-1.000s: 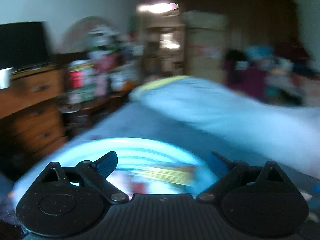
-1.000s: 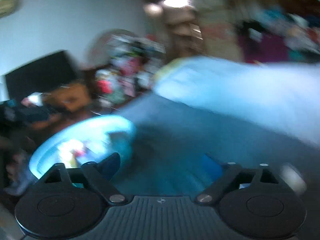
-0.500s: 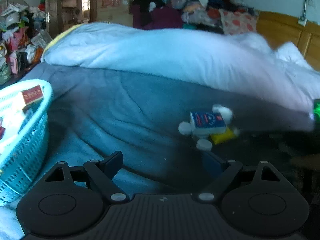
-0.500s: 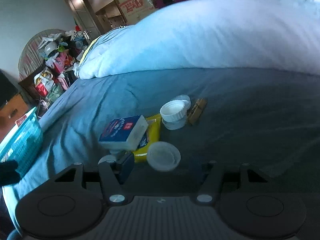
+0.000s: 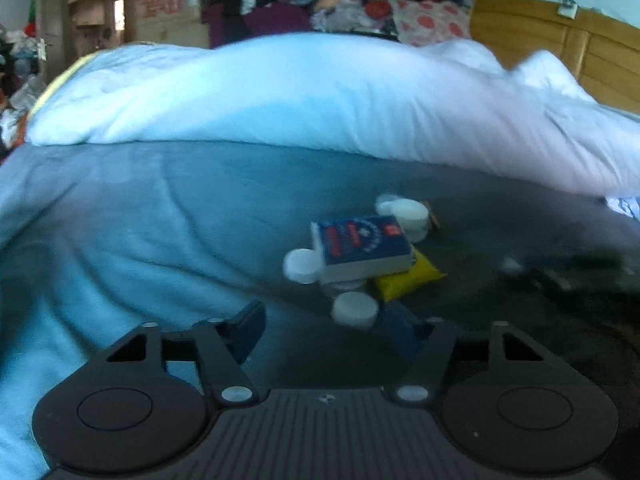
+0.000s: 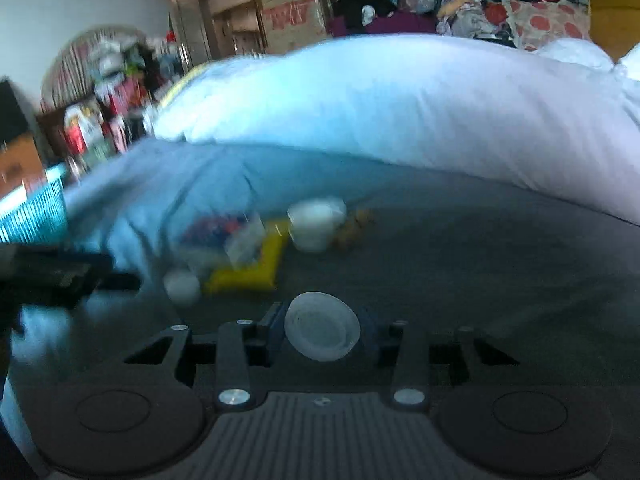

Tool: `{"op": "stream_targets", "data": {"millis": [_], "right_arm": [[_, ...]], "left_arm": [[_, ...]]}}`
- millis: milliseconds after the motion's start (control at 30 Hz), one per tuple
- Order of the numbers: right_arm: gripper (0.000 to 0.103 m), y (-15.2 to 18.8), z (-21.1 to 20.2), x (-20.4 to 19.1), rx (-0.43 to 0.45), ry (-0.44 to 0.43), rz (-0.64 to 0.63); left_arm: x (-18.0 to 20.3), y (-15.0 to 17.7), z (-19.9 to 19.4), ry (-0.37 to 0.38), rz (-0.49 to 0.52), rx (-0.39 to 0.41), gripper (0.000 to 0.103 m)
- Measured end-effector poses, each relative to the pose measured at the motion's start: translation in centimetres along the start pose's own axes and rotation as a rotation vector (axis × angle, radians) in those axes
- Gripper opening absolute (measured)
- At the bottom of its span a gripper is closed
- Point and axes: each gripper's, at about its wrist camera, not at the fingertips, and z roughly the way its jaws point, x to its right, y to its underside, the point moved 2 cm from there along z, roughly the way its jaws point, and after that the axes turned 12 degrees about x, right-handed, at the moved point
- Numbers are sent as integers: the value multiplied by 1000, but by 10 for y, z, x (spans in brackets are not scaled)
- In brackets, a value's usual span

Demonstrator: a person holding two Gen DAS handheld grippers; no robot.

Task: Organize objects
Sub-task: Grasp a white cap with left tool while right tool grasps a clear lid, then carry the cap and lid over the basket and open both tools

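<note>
Right gripper (image 6: 322, 338) of mine is closed on a round translucent plastic lid (image 6: 321, 326), held low over the dark blue bed sheet (image 6: 460, 280). Left gripper (image 5: 328, 326) stands apart, empty, facing a white round cap (image 5: 354, 310), then a blue-and-white flat box (image 5: 362, 246) on a yellow packet (image 5: 408, 276). Judgement: pick-up step; next, carry the lid to the turquoise slatted basket (image 6: 34, 216) at the bed's left edge.

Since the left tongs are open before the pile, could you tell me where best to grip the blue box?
Grip the blue box across its two long sides, coming down from above with the left tongs: it lies flat atop the yellow packet, sides exposed.
</note>
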Motion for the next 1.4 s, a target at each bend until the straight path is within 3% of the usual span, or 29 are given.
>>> {"op": "stream_targets", "data": {"millis": [233, 333, 400, 433, 700, 800, 967, 1167, 1300, 1400], "right_arm": [[44, 15, 5, 1, -14, 15, -29], [42, 17, 4, 3, -8, 7, -26], [42, 18, 3, 7, 0, 4, -30], [42, 18, 1, 9, 6, 3, -31], [42, 7, -16, 9, 46, -7, -18], [42, -8, -21, 3, 68, -21, -17], [42, -67, -19, -39, 157, -105, -65], [42, -157, -3, -135, 237, -307, -118], [42, -203, 13, -215, 228, -462, -143], [42, -229, 26, -279, 189, -566, -161]], "left_arm": [[12, 19, 42, 15, 39, -8, 59], [15, 24, 49, 8, 52, -5, 53], [19, 25, 49, 19, 71, -2, 36], [22, 25, 49, 29, 74, -5, 32], [33, 21, 18, 37, 46, -23, 32], [19, 9, -11, -6, 23, -6, 32], [-44, -38, -71, -210, -49, 106, 32], [-150, -95, -164, -506, -114, 242, 32], [-234, -107, -208, -694, -229, 220, 32], [-283, -104, -234, -787, -280, 169, 32]]}}
